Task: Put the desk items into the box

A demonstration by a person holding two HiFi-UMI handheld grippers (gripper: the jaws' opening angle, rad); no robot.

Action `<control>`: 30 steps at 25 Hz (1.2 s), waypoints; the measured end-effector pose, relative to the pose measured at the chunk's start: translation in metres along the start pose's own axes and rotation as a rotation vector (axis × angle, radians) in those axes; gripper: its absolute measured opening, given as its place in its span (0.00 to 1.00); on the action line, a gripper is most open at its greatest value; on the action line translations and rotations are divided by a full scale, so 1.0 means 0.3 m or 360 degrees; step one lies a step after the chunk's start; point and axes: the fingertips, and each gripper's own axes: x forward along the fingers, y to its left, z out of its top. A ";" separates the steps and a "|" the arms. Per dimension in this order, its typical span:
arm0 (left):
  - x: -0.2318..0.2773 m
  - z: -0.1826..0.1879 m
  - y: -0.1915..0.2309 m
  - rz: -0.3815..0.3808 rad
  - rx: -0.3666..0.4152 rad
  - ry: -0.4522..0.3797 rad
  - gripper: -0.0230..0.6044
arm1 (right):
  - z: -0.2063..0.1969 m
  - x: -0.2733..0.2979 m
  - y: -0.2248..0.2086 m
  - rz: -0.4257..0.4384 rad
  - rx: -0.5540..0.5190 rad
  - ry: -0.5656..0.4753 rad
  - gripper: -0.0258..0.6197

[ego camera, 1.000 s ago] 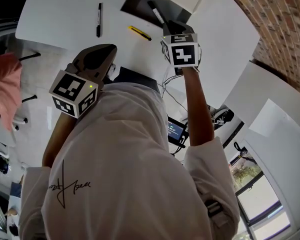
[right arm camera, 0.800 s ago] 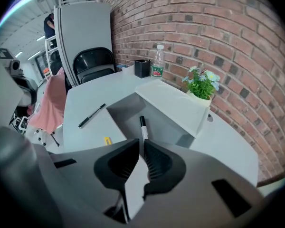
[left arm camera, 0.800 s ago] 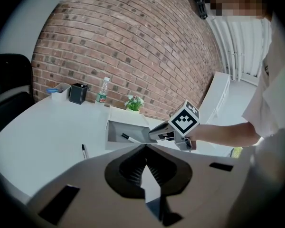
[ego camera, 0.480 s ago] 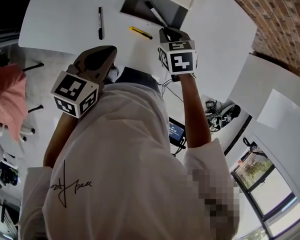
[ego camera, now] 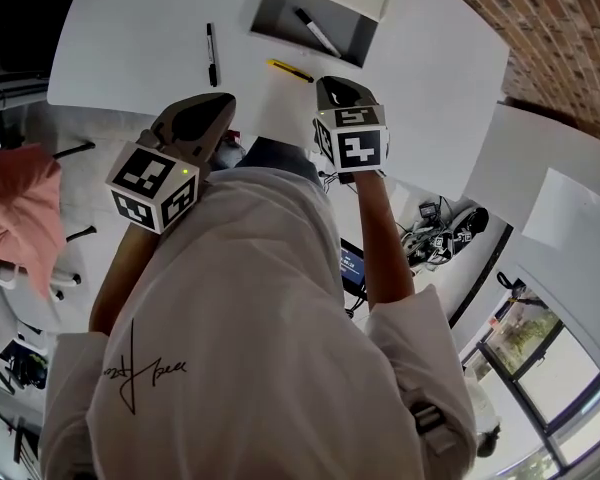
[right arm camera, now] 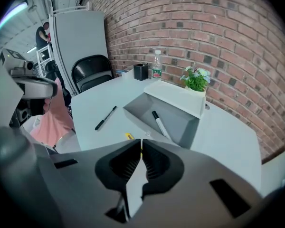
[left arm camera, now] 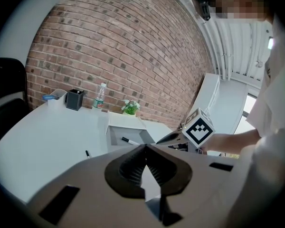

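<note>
Head view has the grey box [ego camera: 280, 18] sitting at the far side of the white counter [ego camera: 130, 28] with one marker [ego camera: 315, 30] already lying in it, while a black pen [ego camera: 211, 54] and a small yellow item [ego camera: 290, 70] lie out on the counter near the box. Left gripper [left arm camera: 145, 147] has its jaws pressed together on nothing, right gripper [right arm camera: 141, 142] same deal, jaws together and empty, hovering close to the yellow item
</note>
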 end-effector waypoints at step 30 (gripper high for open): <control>0.046 -0.051 0.194 0.0228 -0.0114 0.0129 0.05 | 0.031 -0.040 0.124 0.0148 0.0102 -0.0071 0.09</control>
